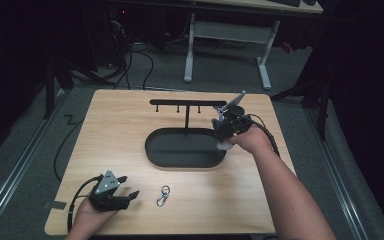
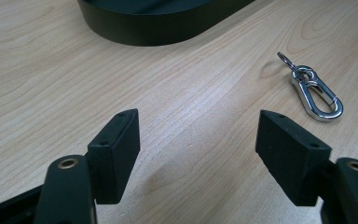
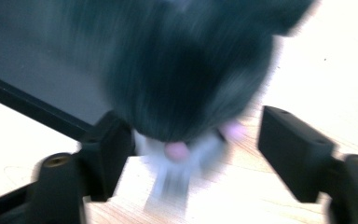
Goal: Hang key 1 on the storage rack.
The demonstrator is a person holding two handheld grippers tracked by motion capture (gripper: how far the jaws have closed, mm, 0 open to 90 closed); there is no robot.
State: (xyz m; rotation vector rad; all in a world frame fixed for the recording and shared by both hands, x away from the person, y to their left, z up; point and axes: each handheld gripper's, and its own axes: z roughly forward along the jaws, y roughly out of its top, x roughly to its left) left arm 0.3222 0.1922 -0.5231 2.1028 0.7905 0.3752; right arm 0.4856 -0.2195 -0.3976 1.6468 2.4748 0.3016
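High view: the left gripper [image 1: 125, 189] rests low on the wooden counter [image 1: 120, 130], fingers [image 2: 114, 149] spread wide and empty, a silver key clip [image 1: 163, 195] lying just beside it. At the black oval tray [image 1: 185, 148] beneath a hook stand [image 1: 187, 107], the right gripper [image 1: 224, 137] shows parted fingers [image 3: 294, 149] around a blurred dark-and-white object [image 3: 182, 93].

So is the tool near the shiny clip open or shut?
Open. The left tool has a wide gap between its jaws with bare table showing through; the clip lies untouched beside it.
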